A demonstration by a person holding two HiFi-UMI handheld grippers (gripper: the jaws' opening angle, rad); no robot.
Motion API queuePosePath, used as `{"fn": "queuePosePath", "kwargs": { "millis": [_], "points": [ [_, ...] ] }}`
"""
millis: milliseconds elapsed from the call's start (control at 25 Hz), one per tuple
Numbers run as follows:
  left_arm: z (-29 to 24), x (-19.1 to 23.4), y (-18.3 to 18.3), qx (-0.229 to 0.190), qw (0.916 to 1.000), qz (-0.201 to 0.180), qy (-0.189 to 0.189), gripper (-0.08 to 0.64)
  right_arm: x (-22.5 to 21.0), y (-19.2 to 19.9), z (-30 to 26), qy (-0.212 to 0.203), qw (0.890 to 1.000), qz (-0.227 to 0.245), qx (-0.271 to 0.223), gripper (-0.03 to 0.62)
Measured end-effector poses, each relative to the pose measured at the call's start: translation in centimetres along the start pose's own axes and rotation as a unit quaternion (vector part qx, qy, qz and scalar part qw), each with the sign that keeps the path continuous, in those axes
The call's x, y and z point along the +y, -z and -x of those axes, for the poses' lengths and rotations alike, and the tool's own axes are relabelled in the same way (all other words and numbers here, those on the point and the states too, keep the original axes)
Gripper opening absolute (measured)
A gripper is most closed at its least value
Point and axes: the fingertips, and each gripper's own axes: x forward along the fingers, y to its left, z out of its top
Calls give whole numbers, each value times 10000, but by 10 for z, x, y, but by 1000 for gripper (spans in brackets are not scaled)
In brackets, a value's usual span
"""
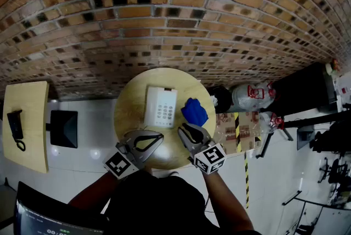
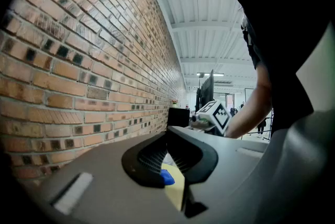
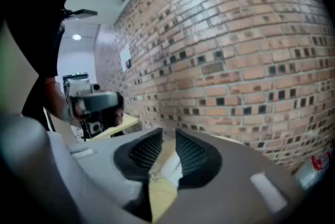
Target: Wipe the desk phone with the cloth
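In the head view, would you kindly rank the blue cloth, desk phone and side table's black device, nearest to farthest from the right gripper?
1. Blue cloth, just ahead of the right gripper.
2. Desk phone, at the round table's middle.
3. Black device, on the side table far left.

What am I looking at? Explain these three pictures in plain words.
No robot here: a person holds a two-jaw claw in each hand. The head view looks down from the person's head; the other two cameras ride on the claws, looking along their jaws. On the round light wooden table lie a white push-button desk phone and, right of it, a crumpled blue cloth. The left claw has its jaws together, the right claw has them slightly apart; both hold nothing.
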Motion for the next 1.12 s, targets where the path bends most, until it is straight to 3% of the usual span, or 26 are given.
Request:
{"fn": "queuePosePath", "kwargs": {
  "millis": [200,280,400,520,640,760,880,960,1000,1080,1120],
  "points": [
    [-30,33,13,50,9998,194,14,-12,-105,76,-55,275,9921,-155,1212,240],
    [-41,38,17,100,9998,128,94,-3,-142,108,-68,473,9850,-247,1642,275],
    [-55,35,20,166,9995,6,254,-3,-192,152,-73,801,9702,-598,2208,275],
    [-62,35,23,199,9994,69,268,-3,-231,179,-74,1073,9555,-658,2669,276],
    [-62,35,28,232,9993,201,209,-3,-245,200,-76,1051,9392,-353,3250,276],
    [-60,33,27,197,9990,-220,336,-3,-249,224,-76,997,9182,-65,3833,276],
    [-55,38,30,238,9982,-439,326,-3,-257,226,-81,1196,9184,-94,3770,265],
    [-51,43,35,290,9990,-290,194,-4,-259,225,-82,1272,9166,-139,3788,209],
    [-50,45,37,300,9994,-125,107,-3,-257,225,-81,1264,9148,-150,3833,125],
    [-48,47,41,320,9991,263,-57,-3,-252,226,-82,1173,9161,-267,3824,91],
    [-47,47,41,314,9992,240,-64,-3,-249,223,-85,1094,9202,-363,3741,89]
  ]
}}
